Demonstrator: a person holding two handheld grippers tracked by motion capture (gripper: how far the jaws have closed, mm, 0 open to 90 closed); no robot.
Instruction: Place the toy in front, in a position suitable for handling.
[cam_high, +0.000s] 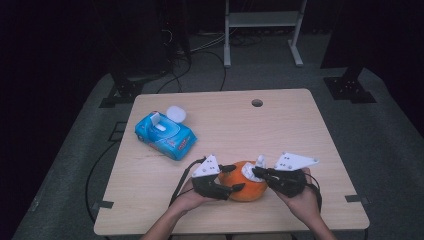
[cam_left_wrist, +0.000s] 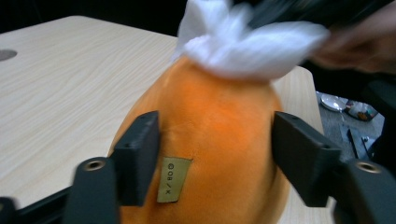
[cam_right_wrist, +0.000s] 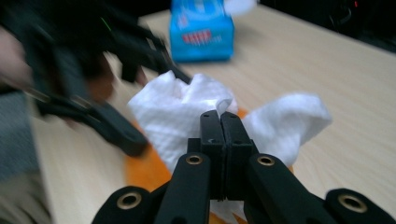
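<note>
Two grips: left jaws (cam_left_wrist: 212, 158) straddle the soft orange plush (cam_left_wrist: 215, 140), barely pressing; right jaws (cam_right_wrist: 225, 140) pinch the limp wipe (cam_right_wrist: 187, 116) near the surface's (cam_high: 280, 125) front edge.

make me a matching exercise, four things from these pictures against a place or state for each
Things:
1. orange plush toy
2. white wipe
3. blue wipes pack
4. round hole

Places or states:
a. flip lid open, table's far left
b. between the left tongs' jaws
c. in the tabletop near the far edge
d. pinched by the right tongs

Pairs: 1-b, 2-d, 3-a, 4-c
</note>
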